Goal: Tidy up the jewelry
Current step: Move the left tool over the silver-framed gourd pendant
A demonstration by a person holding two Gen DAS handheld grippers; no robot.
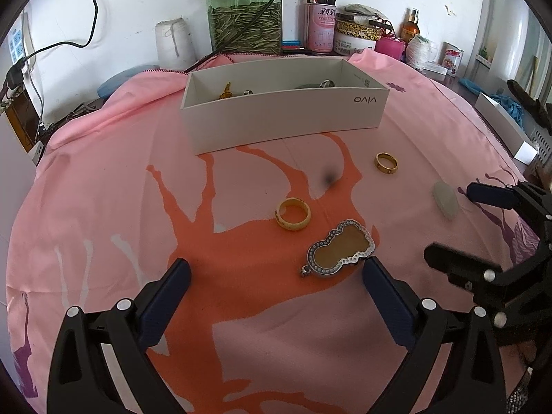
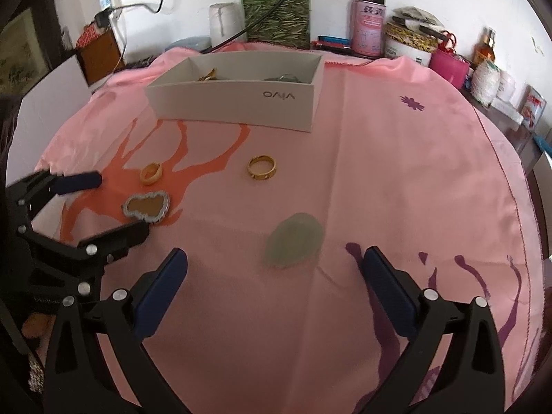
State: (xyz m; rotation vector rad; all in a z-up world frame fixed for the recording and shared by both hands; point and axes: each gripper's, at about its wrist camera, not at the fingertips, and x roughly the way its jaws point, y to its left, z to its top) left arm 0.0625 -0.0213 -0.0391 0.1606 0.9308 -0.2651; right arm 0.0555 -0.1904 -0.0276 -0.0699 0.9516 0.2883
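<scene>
Left wrist view: left tool [image 1: 276,270] gapes wide, empty, gourd pendant [image 1: 339,247] at centre by its right finger. Right tool [image 2: 272,262] likewise wide, empty, pale jade stone [image 2: 295,239] between its tips.

Two rings ahead of the grippers, yellow ring [image 1: 293,214] and gold ring [image 1: 386,163], one gourd-shaped pendant [image 1: 339,248], one pale green stone [image 2: 295,240], one white box [image 1: 286,117]
</scene>
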